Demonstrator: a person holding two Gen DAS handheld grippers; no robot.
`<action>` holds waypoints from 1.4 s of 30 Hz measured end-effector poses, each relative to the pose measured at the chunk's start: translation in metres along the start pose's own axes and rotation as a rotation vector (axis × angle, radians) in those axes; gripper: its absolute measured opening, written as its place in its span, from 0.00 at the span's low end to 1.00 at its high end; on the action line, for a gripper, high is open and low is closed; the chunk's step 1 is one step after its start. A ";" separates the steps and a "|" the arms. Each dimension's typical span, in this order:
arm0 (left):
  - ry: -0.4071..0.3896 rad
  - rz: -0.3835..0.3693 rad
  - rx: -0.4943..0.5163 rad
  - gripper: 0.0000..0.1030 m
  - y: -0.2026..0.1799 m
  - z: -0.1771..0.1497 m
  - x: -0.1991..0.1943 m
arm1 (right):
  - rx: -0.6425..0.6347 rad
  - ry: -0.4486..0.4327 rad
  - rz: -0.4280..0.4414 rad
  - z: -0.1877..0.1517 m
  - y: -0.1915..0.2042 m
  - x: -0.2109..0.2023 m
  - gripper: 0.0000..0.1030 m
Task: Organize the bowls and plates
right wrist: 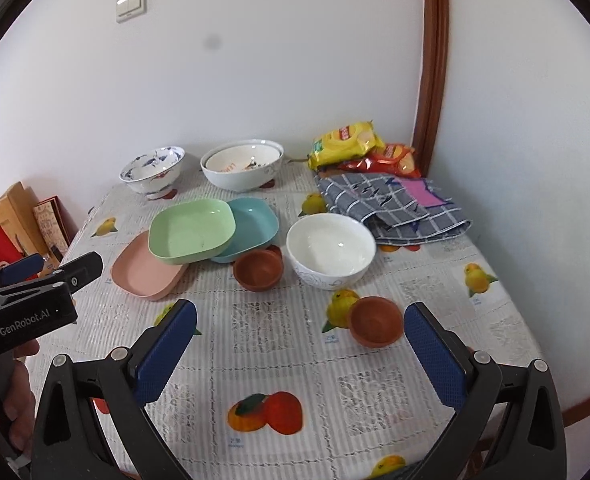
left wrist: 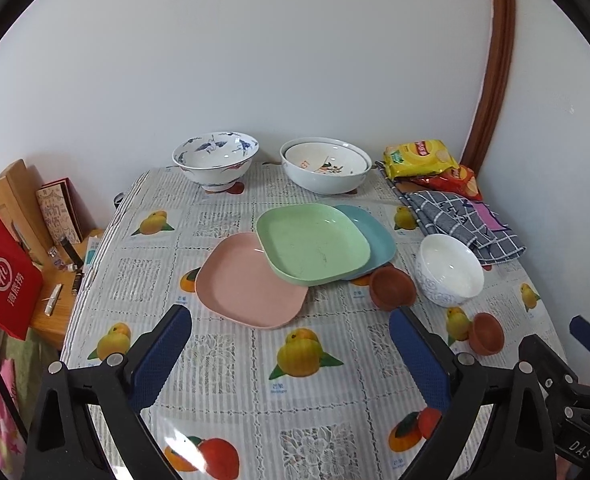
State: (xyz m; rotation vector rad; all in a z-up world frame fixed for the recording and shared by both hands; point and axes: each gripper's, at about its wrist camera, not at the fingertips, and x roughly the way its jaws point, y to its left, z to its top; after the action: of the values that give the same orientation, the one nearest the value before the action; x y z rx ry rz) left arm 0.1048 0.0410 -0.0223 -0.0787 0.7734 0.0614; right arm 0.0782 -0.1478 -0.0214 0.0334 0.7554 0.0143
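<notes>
A green square plate (left wrist: 313, 242) (right wrist: 191, 233) lies tilted across a pink plate (left wrist: 247, 282) (right wrist: 145, 274) and a teal plate (left wrist: 371, 232) (right wrist: 253, 222) mid-table. A white bowl (left wrist: 449, 270) (right wrist: 330, 250) stands to their right, with two small brown bowls (left wrist: 393, 288) (left wrist: 486, 334) (right wrist: 258, 270) (right wrist: 375, 321) near it. At the back stand a blue-patterned bowl (left wrist: 215, 162) (right wrist: 153, 172) and two nested white bowls (left wrist: 327, 164) (right wrist: 242, 164). My left gripper (left wrist: 291, 354) and right gripper (right wrist: 300, 354) are open and empty, above the table's front.
A grey checked cloth (left wrist: 461, 220) (right wrist: 395, 206) and snack bags (left wrist: 419, 158) (right wrist: 345, 140) lie at the back right by the wall. A low wooden stand with a red bag (left wrist: 5, 276) sits left of the table. The fruit-print tablecloth (left wrist: 255, 392) covers the table.
</notes>
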 end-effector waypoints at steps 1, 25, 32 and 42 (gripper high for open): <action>0.006 0.004 -0.007 0.96 0.003 0.003 0.005 | 0.007 0.009 0.007 0.002 0.000 0.006 0.99; 0.120 0.036 -0.042 0.83 0.027 0.053 0.132 | -0.043 0.120 0.082 0.052 0.046 0.145 0.66; 0.146 0.031 -0.051 0.81 0.029 0.063 0.169 | -0.026 0.156 0.119 0.058 0.053 0.180 0.59; 0.182 0.022 -0.069 0.70 0.032 0.067 0.211 | -0.041 0.197 0.139 0.062 0.065 0.218 0.59</action>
State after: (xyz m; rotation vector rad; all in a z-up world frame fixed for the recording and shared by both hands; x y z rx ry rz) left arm 0.2997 0.0846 -0.1238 -0.1424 0.9542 0.1027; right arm 0.2793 -0.0785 -0.1234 0.0458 0.9481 0.1671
